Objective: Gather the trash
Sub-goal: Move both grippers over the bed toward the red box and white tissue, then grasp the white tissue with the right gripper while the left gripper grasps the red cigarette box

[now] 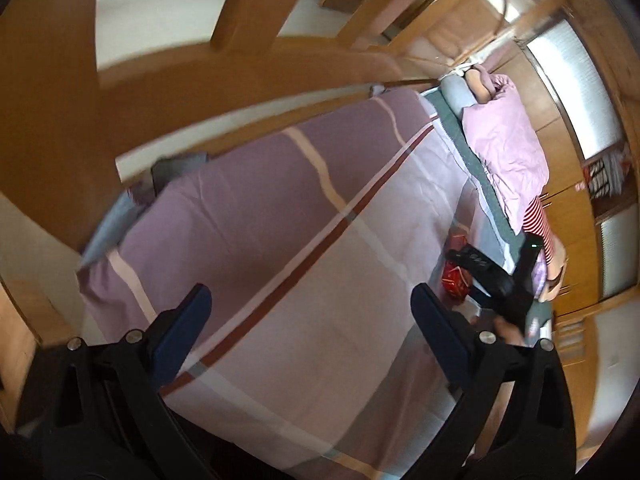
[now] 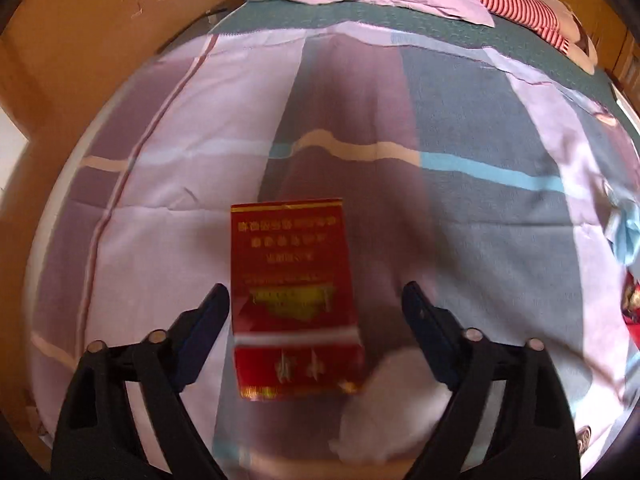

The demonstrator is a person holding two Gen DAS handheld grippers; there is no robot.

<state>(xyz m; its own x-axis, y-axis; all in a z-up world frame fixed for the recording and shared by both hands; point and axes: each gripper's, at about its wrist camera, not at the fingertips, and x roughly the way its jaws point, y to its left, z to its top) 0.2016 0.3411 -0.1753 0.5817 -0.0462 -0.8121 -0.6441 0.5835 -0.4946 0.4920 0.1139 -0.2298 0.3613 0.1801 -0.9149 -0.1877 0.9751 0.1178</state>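
Right wrist view is showing me the red carton (image 2: 294,300) lying flat on the striped bed cover (image 2: 480,220), low in the centre of the frame, with my right hand-held gripper (image 2: 314,300) straddling it: the left finger is sitting just beside the carton's left edge, while the right finger is standing apart from its right edge, so the jaws are only partly spread and nothing is being pinched yet. A white crumpled wad (image 2: 388,404) is lying against the carton's lower right corner, and a pale blue scrap (image 2: 626,232) is showing at the right edge of the frame. In the left wrist view, my left hand-held gripper (image 1: 310,312) is hanging spread wide over bare bed cover, holding nothing, and the right tool is appearing as a dark shape at middle right above the same carton (image 1: 454,280). I am judging the grab as not yet made, and the risks are plain to me: the carton is lying off-centre between the fingers, so closing now could push it sideways across the soft cover; the fingers could also snag the fabric or trap the white wad against the carton; and the blurred picture is making it hard for me to judge the alignment.
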